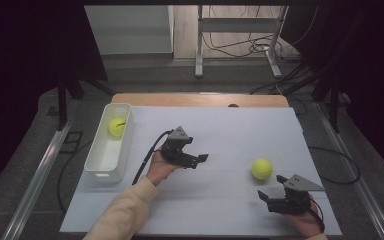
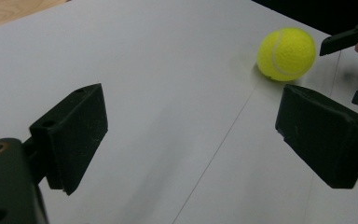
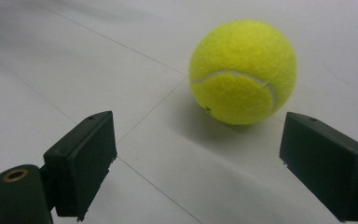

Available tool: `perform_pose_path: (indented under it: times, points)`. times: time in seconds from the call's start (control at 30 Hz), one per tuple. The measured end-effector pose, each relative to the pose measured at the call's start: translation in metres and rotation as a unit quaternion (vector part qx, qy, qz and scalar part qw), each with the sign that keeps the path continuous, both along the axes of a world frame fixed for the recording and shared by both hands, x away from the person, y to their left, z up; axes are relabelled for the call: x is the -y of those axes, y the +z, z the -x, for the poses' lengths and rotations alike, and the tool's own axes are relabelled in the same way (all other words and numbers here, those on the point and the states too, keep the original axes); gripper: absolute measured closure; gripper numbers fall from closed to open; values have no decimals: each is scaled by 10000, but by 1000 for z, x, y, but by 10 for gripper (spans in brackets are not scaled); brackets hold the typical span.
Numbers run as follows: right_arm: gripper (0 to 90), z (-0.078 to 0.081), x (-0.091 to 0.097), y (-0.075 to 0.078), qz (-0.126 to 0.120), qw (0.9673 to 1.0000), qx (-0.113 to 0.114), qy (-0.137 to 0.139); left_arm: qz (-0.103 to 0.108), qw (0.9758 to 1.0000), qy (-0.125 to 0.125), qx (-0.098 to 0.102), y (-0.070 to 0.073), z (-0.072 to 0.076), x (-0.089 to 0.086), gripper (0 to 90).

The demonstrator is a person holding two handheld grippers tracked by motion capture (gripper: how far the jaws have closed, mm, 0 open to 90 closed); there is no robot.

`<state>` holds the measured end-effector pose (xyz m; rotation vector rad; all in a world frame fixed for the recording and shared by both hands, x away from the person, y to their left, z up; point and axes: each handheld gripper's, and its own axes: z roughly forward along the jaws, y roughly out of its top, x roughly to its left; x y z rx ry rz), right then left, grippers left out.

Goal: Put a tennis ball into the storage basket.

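High view: 2 tennis balls, 1 in the white bin (image 1: 106, 150).
Both claw views show the other ball (image 3: 242, 72) on the white surface (image 1: 220, 135); left claw (image 1: 196, 159) and right claw (image 1: 271, 187) open, empty.

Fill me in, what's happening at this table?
A person works with two handheld grippers on a white table. One tennis ball in the bin lies in the white bin at the left. The loose tennis ball sits on the table between the grippers, touched by neither. The right gripper is closest to it, jaws open toward it; the left gripper is open and empty.
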<state>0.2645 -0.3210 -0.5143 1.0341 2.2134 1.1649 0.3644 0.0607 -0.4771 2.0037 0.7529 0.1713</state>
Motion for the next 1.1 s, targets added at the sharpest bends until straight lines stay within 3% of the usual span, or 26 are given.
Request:
perform_pose_path:
  times: [0.3, 1.1]
  points:
    - [112, 0, 0, 0, 14, 10000, -7, 12, -100, 9997, -200, -1, -4, -3, 23, 97]
    - [112, 0, 1, 0, 6, 10000, 3, 13, -164, 9986, -492, -127, -12, -10, 60, 97]
